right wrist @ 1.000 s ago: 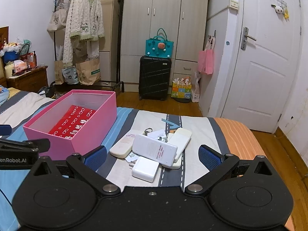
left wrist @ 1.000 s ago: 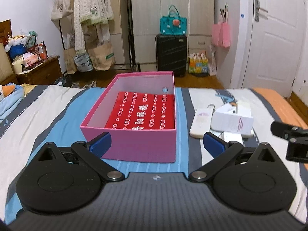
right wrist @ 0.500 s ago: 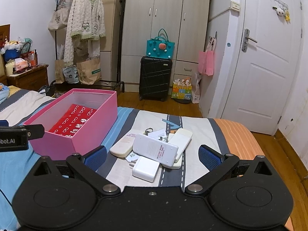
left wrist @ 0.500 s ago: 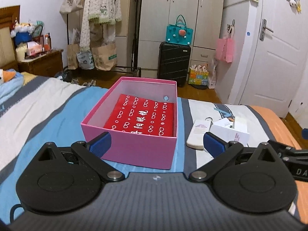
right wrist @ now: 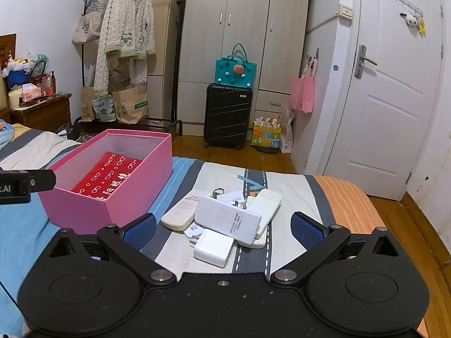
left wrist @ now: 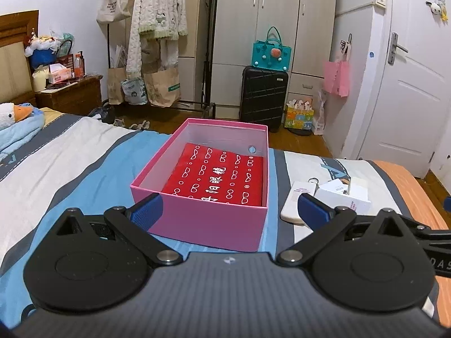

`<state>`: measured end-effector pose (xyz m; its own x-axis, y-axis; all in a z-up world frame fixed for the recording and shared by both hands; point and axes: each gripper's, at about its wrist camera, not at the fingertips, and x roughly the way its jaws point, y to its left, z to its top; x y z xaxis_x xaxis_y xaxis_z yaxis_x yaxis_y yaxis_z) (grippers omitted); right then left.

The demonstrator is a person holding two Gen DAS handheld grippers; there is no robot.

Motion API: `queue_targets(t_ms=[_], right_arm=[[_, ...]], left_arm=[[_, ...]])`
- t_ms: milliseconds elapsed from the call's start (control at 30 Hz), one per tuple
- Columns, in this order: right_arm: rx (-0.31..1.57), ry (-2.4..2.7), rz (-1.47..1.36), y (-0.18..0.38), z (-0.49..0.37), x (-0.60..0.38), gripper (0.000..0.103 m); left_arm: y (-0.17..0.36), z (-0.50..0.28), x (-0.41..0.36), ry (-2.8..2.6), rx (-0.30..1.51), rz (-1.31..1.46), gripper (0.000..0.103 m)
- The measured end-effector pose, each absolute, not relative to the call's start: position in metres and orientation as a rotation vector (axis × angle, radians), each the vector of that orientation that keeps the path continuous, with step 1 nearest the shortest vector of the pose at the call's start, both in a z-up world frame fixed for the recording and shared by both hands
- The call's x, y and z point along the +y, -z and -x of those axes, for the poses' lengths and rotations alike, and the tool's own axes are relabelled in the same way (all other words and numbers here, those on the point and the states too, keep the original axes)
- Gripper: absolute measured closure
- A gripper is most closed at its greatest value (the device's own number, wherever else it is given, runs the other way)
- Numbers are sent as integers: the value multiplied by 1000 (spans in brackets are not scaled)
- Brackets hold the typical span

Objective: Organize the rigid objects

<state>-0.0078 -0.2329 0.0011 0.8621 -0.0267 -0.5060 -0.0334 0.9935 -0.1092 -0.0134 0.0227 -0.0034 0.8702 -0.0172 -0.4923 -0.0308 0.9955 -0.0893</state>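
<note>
On the bed (right wrist: pixel 287 186), right of the pink box (right wrist: pixel 107 211), lies my pile: a white charger (right wrist: pixel 214 248), a flat white pack (right wrist: pixel 228 219) and two pale remotes (right wrist: pixel 180 214), overlapping; something small beneath I can't make out. Only a red packet (left wrist: pixel 220 180) sits inside the box, so nearly everything remains unsorted. My left gripper (left wrist: pixel 228 205) and right gripper (right wrist: pixel 222 231) both hover with jaws spread, empty.
</note>
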Motion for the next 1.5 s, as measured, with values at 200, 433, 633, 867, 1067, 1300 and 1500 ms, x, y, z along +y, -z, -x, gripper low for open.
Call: queue_targets(t_ms=[200,433,633,867,1067,1300,1500], right_arm=[[531,-4,118,-1,8,-233,0],[531,-2,122,-1,8,-233,0],[532,0,125,0,8,-233,0],[532,2,129,1,9,-231,0],[533,2,130,1,8,-231,0],[539,0,134,3,7,-231,0],[540,0,134,4,7,-230,0]], left_arm=[[5,14,23,-12,508,68,0],[6,12,25,-8,521,73,0],[8,11,23,-10,526,60,0],[10,12,21,-7,537,49,0],[11,11,20,-6,546,50,0],[10,9,21,15,581,64,0],[12,7,20,21,602,64,0]])
